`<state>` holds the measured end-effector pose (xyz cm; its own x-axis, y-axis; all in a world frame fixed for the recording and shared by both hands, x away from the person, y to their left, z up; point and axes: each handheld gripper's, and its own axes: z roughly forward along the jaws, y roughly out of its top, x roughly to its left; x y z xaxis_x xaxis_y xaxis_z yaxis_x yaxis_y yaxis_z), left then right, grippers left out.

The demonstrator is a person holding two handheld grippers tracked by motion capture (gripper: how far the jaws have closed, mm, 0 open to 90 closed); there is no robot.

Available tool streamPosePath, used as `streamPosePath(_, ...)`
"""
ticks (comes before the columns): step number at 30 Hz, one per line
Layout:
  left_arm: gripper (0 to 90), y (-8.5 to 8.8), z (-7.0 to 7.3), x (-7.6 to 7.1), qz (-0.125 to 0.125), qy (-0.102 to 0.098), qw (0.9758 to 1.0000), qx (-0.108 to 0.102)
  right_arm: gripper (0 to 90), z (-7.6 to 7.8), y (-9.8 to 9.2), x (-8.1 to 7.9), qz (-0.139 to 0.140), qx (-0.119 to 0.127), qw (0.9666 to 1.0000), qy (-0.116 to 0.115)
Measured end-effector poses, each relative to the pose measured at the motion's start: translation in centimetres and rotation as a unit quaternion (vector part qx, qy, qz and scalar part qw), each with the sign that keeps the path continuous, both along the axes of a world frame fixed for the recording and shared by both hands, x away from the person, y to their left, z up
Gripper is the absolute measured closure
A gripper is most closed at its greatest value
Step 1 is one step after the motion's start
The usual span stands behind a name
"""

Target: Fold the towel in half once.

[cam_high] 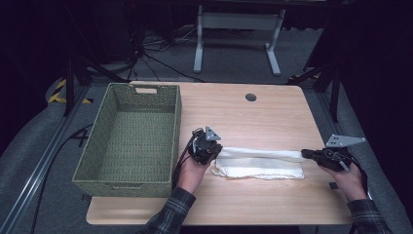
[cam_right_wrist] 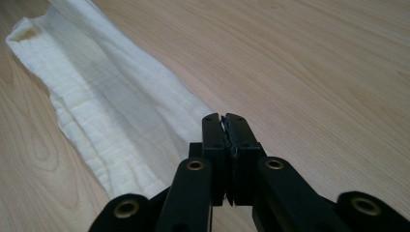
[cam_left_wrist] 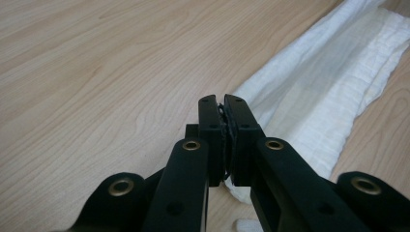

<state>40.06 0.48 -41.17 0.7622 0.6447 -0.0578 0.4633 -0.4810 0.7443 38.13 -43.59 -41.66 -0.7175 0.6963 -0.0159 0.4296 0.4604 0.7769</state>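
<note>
L gripper (cam_high: 210,149) and R gripper (cam_high: 308,154): jaws clamped on opposite ends of the white towel (cam_high: 260,163), which spans between them, top layer raised off the bench (cam_high: 253,122) (prob mid-fold, both ends gripped to keep edges aligned). Basket (cam_high: 129,141) sits beyond L jaws.

The white folded cloth towel (cam_high: 260,163) lies flat on the light wooden worktop (cam_high: 253,122), between the two sets of black jaws. It is long and thin, folded over in soft layers. One short end sits right at the jaws of the left gripper (cam_high: 210,148). The other short end sits right at the jaws of the right gripper (cam_high: 306,154). Its top edge looks a bit lifted.
</note>
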Motion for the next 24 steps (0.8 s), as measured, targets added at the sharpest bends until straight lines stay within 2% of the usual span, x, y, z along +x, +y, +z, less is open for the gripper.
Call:
streamPosePath(12,86.7,-0.4,-0.9,-1.5,-0.011,0.007,0.9995,0.029,87.8,-0.8,0.1,-1.7,0.013,-0.005,0.9997,0.019)
streamPosePath(14,86.6,-0.4,-1.0,-1.7,-0.009,0.013,0.9995,0.028,87.8,-0.9,0.2,-2.0,0.017,-0.007,0.9996,0.021)
streamPosePath(16,86.6,-0.4,-1.1,-1.9,-0.014,0.02,0.999,0.037,87.8,-1.0,0.2,-2.2,0.019,-0.009,0.9995,0.025)
streamPosePath(24,86.4,-0.3,-1.5,-2.8,-0.019,0.03,0.9986,0.04,87.7,-1.3,0.3,-3.1,0.024,-0.006,0.9992,0.032)
